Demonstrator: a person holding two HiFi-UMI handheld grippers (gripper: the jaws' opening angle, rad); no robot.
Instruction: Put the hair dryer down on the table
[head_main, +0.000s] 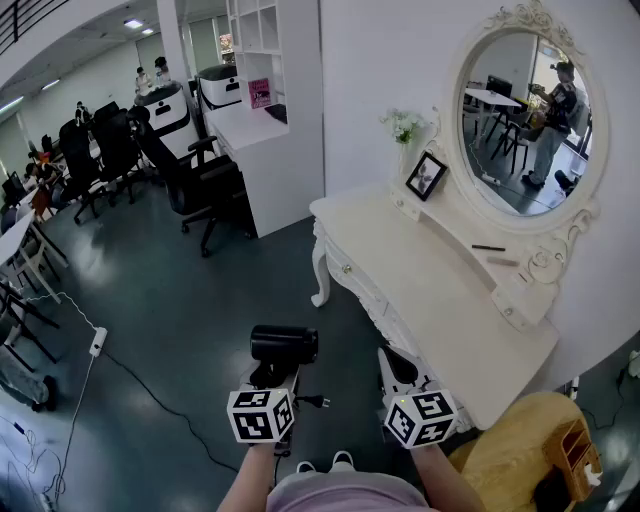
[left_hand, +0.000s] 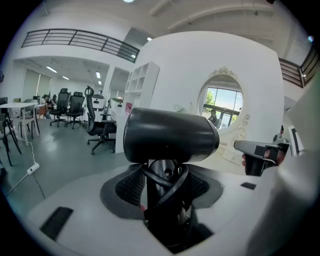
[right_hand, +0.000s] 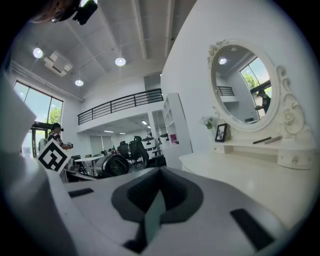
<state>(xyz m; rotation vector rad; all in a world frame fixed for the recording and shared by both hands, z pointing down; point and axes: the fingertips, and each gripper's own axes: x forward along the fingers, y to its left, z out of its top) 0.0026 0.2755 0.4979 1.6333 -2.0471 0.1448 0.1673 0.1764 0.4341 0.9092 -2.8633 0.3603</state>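
1. The left gripper (head_main: 278, 380) is clamped on the handle of a black, barrel-bodied plastic hair dryer (head_main: 284, 343). The handle stands upright between the pads, with the barrel lying across the top.
2. A black cord (left_hand: 172, 181) is looped round that handle. Its plug (head_main: 316, 402) hangs free just beside the gripper, on the side towards the white carved dressing table (head_main: 440, 300).
3. The hair dryer is in the air over the grey floor (head_main: 170, 300), off the front of the dressing table near its close end. It is apart from the table and touches no part of the top.
4. The right gripper (head_main: 396, 366) has its jaws drawn together with nothing between them. It is at the dressing table's front edge, and I cannot tell whether it touches.
5. At the back of the dressing table stands an oval mirror in a white scrolled frame (head_main: 525, 115). A small black-framed picture (head_main: 427, 175) leans beside the mirror, with a vase of pale flowers (head_main: 403, 125) just behind it.
6. A yellow wooden chair (head_main: 525, 450) stands at the dressing table's close end.
7. Black office chairs (head_main: 200, 180) stand well apart from the dressing table, across the floor.
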